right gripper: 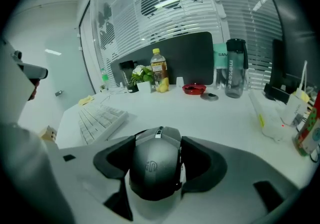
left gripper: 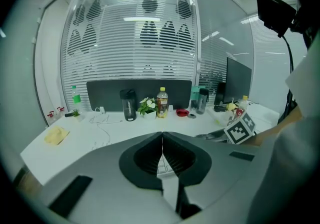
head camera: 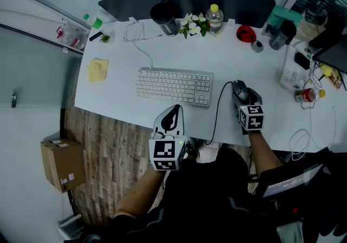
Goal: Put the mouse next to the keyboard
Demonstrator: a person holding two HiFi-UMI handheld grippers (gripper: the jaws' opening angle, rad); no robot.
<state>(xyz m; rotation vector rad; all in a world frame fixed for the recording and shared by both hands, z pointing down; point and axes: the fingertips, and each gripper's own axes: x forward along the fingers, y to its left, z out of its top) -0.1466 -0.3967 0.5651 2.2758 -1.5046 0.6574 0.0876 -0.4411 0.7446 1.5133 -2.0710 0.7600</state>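
A dark grey wired mouse sits between the jaws of my right gripper, which is shut on it, just right of the white keyboard on the white desk. Its black cable runs off the front edge. My left gripper hovers at the desk's front edge below the keyboard, jaws shut with nothing between them.
Along the back stand a black tumbler, a flower pot, a drink bottle, a red dish and a dark bottle. A yellow cloth lies left. Clutter and cables fill the right. A cardboard box is on the floor.
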